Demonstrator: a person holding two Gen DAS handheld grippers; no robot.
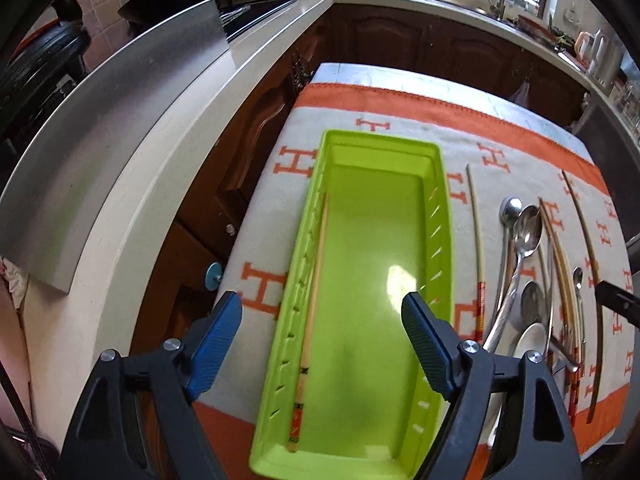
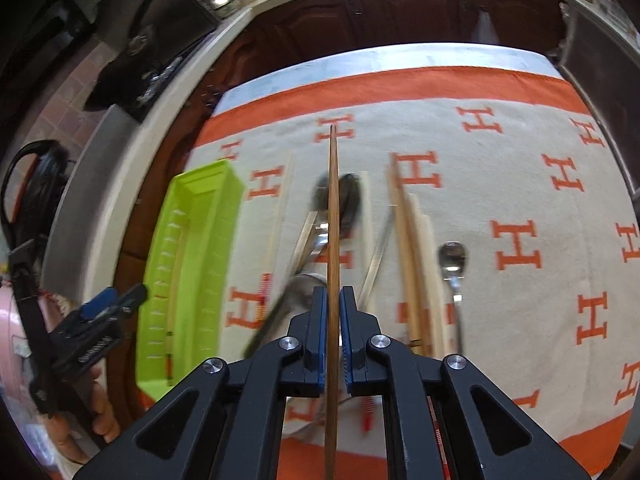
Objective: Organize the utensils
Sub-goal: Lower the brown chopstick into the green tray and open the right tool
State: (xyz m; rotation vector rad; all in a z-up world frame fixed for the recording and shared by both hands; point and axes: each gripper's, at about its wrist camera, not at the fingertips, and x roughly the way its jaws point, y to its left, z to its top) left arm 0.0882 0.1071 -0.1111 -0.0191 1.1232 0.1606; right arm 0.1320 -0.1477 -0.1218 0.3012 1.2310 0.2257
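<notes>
A lime green tray [image 1: 442,216] lies on the orange-and-cream cloth, and my left gripper [image 1: 322,316] hangs open above its near half with nothing between the pads. One pale chopstick [image 1: 314,304] with a red end rests along the tray's left wall. Right of the tray lie several metal spoons [image 1: 528,232] and loose chopsticks [image 1: 478,240]. In the right wrist view my right gripper [image 2: 331,302] is shut on a brown chopstick [image 2: 333,200], lifted above the spoons [image 2: 344,196] and pointing away from me. The green tray [image 2: 230,176] sits at the left there.
The table's left edge drops to dark wooden cabinets [image 1: 256,148], with a pale counter [image 1: 132,216] beyond. A small spoon [image 2: 452,258] and several pale chopsticks [image 2: 416,248] lie right of my right gripper. A hand [image 2: 96,412] holds the left gripper at the lower left.
</notes>
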